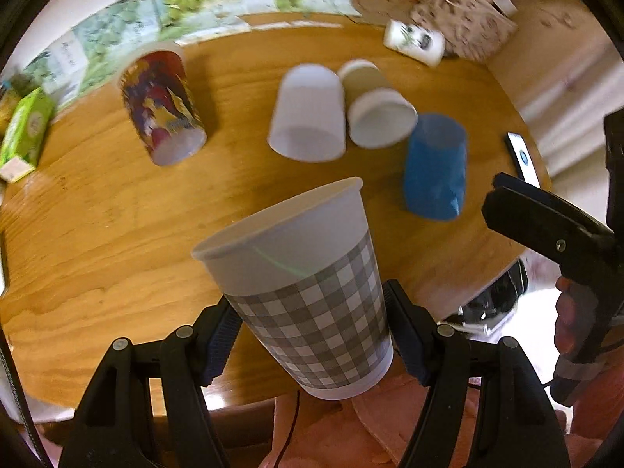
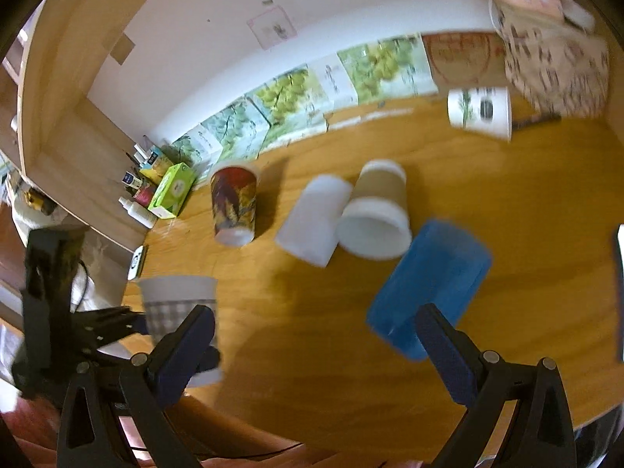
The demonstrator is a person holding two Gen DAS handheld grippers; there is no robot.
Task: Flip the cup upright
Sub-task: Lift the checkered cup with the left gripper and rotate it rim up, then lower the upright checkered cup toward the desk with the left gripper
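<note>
Checked cup clamped between left gripper fingers, rim up.

Table is wood with a slightly glossy grain. The gingham cup looks like matt paper, and the blue cup looks crinkly, maybe plastic.

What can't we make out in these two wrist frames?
- Checked cup: base in the right wrist view, hidden behind the right gripper finger.
- Blue cup: motion-blurred in the right wrist view; which end is open is unclear.
- Phone: screen content too small.
</note>
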